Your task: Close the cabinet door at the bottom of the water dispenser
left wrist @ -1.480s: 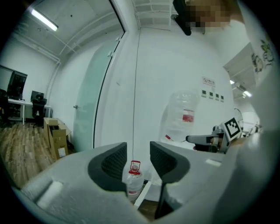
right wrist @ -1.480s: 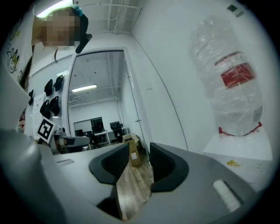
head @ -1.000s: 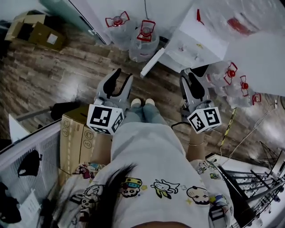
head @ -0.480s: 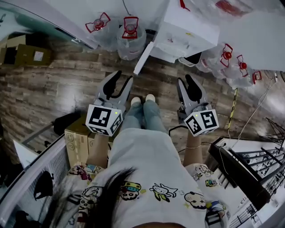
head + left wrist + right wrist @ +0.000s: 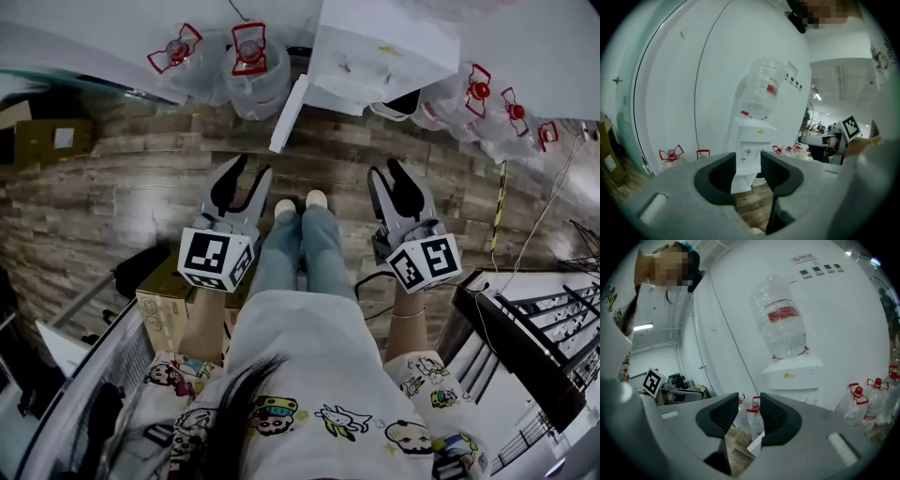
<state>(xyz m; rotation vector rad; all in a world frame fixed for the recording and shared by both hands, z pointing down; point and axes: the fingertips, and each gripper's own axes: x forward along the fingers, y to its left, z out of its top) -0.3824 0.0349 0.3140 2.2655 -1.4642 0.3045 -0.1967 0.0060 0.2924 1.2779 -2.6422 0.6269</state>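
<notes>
The cabinet door (image 5: 287, 114) stood wide open at the foot of the water dispenser (image 5: 380, 56), jutting edge-on from its front out over the wooden floor (image 5: 141, 178). It looked like a thin, stiff white panel on a side hinge. I would judge it light and free-swinging, with a smooth face that offers little to pinch. It should need a push rather than a grasp. The best place would be the outer face near the free edge, the end farthest from the dispenser, where a small force turns it most easily. A hard shove might make it bounce back off the frame.

The left hand-held gripper (image 5: 251, 171) was held out in front of the person, pointing toward the dispenser and angled slightly down, well short of the door. Its jaws stood apart with nothing between them. The right hand-held gripper (image 5: 386, 171) was held level with it, facing the dispenser's front, also well apart from it, with its jaws parted and empty. Spare water bottles (image 5: 248, 56) stood beside the dispenser on the door's side.
</notes>
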